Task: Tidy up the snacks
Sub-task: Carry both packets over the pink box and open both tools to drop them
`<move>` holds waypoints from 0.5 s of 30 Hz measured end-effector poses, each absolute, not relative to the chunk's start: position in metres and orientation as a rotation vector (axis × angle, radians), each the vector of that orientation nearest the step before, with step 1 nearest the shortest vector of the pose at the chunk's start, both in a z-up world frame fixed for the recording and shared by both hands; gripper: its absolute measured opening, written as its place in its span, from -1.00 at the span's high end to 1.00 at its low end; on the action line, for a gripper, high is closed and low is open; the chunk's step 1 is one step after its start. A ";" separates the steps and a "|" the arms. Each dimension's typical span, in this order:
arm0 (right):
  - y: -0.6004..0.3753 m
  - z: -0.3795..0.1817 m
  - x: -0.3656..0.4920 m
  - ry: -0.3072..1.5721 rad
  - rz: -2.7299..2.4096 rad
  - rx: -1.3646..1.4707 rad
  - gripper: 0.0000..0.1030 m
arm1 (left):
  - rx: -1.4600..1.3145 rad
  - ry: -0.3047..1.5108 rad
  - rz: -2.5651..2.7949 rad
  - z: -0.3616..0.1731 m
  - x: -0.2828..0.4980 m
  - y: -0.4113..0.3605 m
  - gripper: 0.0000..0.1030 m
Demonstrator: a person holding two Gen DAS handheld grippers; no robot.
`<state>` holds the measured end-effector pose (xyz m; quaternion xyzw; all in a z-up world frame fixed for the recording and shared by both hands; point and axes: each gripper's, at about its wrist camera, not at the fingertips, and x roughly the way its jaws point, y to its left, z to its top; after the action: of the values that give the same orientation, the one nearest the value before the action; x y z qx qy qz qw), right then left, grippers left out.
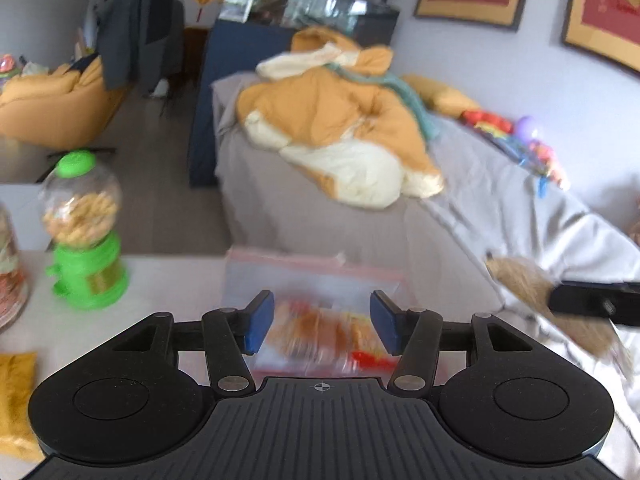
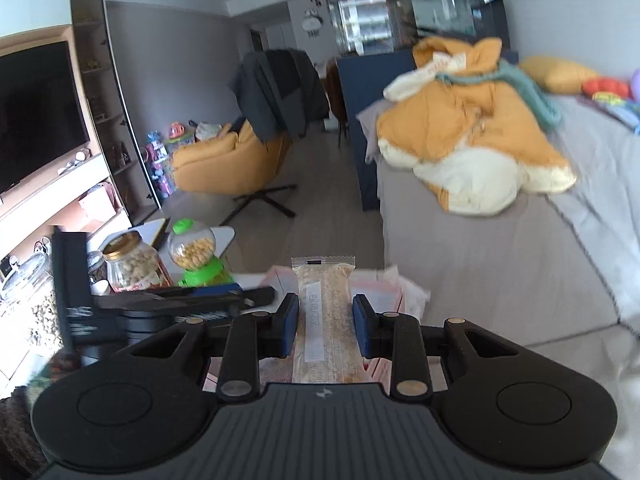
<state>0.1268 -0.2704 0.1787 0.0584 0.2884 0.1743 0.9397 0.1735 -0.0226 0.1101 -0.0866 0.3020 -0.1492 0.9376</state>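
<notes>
- My right gripper (image 2: pixel 325 328) has its blue fingers (image 2: pixel 289 330) closed against both sides of a long wrapped snack bar (image 2: pixel 326 316), which runs straight out ahead between them.
- My left gripper (image 1: pixel 320 322) has its fingers (image 1: pixel 260 322) spread wide, holding nothing.
- Just beyond and between the left fingers, a clear zip bag (image 1: pixel 316 304) of orange and red snacks lies on the white worktop (image 1: pixel 172 280); it is blurred.
- To the left of the left fingers stands a green candy dispenser (image 1: pixel 82 232) with a clear globe.
- Left of the right fingers, a jar of nuts (image 2: pixel 132 264) sits beside that dispenser.
</notes>
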 end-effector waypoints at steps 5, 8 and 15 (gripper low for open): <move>-0.252 0.178 0.158 0.592 0.351 0.163 0.44 | -0.094 0.736 -0.363 0.100 0.154 -0.026 -0.14; -0.228 0.186 0.181 0.576 0.333 0.109 -0.10 | -0.161 0.711 -0.292 0.100 0.148 0.004 -0.14; -0.203 0.158 0.172 0.734 0.433 0.043 -0.25 | -0.245 0.693 -0.099 0.082 0.128 0.104 -0.14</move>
<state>0.1718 -0.2032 0.1584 0.0208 0.3560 0.2100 0.9104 0.1279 0.1041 0.0818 -0.1198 0.3386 -0.0485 0.9320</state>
